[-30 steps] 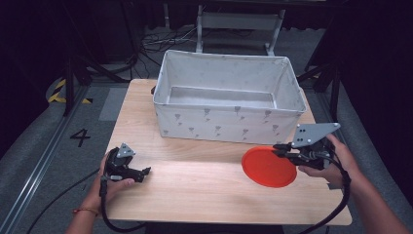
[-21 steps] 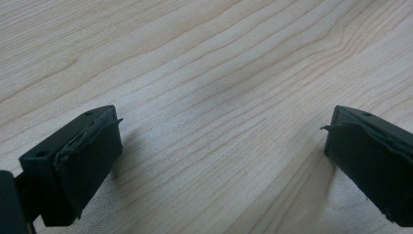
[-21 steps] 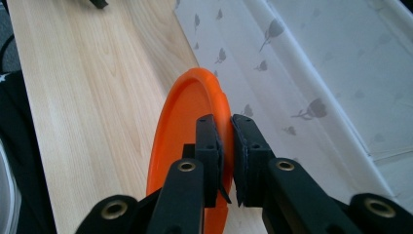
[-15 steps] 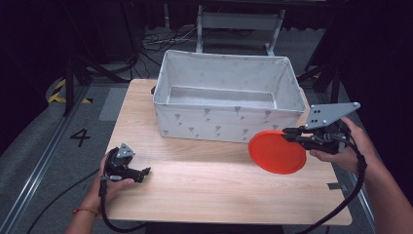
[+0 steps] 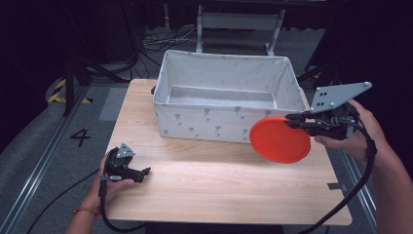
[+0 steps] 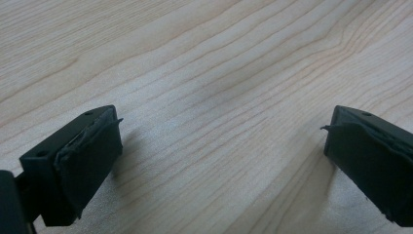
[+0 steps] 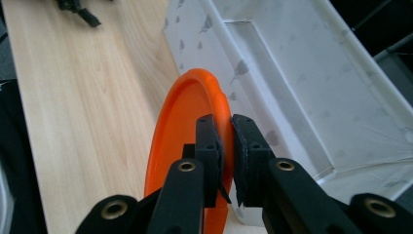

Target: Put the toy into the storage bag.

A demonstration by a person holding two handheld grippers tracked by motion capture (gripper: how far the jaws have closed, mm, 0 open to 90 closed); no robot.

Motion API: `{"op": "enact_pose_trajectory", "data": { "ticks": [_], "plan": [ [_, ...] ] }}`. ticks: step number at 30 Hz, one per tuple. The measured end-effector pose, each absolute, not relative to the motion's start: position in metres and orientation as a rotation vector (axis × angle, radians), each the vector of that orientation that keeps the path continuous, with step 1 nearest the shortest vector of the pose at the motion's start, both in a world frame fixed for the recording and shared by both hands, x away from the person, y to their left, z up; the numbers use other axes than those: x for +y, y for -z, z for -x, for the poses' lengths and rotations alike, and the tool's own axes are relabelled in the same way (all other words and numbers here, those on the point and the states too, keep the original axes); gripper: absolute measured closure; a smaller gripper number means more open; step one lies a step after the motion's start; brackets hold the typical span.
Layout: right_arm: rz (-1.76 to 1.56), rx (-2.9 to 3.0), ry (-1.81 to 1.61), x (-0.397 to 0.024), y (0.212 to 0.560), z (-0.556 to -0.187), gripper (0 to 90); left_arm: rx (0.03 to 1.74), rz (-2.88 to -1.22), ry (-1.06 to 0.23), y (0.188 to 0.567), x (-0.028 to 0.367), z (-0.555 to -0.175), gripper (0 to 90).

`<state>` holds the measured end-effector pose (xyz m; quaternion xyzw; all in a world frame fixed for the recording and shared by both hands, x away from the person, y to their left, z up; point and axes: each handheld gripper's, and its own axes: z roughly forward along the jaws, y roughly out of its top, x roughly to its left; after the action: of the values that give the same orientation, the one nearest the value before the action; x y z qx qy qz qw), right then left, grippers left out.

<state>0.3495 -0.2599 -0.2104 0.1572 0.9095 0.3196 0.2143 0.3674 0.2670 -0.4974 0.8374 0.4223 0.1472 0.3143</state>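
An orange plate [image 5: 279,140] hangs tilted in the air at the right, in front of the white fabric bin [image 5: 224,73]. My right gripper [image 5: 292,121] is shut on the plate's rim; in the right gripper view the two black jaws pinch the rim of the plate [image 7: 187,117] at the right gripper [image 7: 225,129]. The bin [image 7: 292,78] lies just beyond, with a bare inside. At the table's front left my left gripper [image 5: 144,171] rests low on the wood. Its jaws stand wide apart in the left gripper view, the left gripper [image 6: 219,141] holding nothing over bare wood.
The wooden table [image 5: 219,190] has free room in its middle and front. The bin takes up the back of the table. A dark floor with cables, a rail and a painted number lies to the left. A metal frame [image 5: 238,22] stands behind the bin.
My right gripper has lifted the orange plate off the table, up and toward the bin, and tilted it. The left gripper stayed where it was.
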Motion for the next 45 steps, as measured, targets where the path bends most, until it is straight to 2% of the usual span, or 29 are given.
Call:
{"op": "enact_pose_trajectory", "data": {
  "ticks": [29,37,45],
  "plan": [
    [-0.509,2.4,-0.912,-0.265,0.143,-0.413,82.4,1.123,-2.196,-0.395,0.498,0.267,-0.366,1.2],
    [-0.56,2.354,-0.902,-0.273,0.141,-0.441,82.4,1.122,-2.196,-0.395,0.498,0.267,-0.366,1.2],
    [-0.582,2.36,-0.859,-0.279,0.161,-0.48,82.4,1.122,-2.195,-0.39,0.498,0.267,-0.366,1.3]
  ]
}}
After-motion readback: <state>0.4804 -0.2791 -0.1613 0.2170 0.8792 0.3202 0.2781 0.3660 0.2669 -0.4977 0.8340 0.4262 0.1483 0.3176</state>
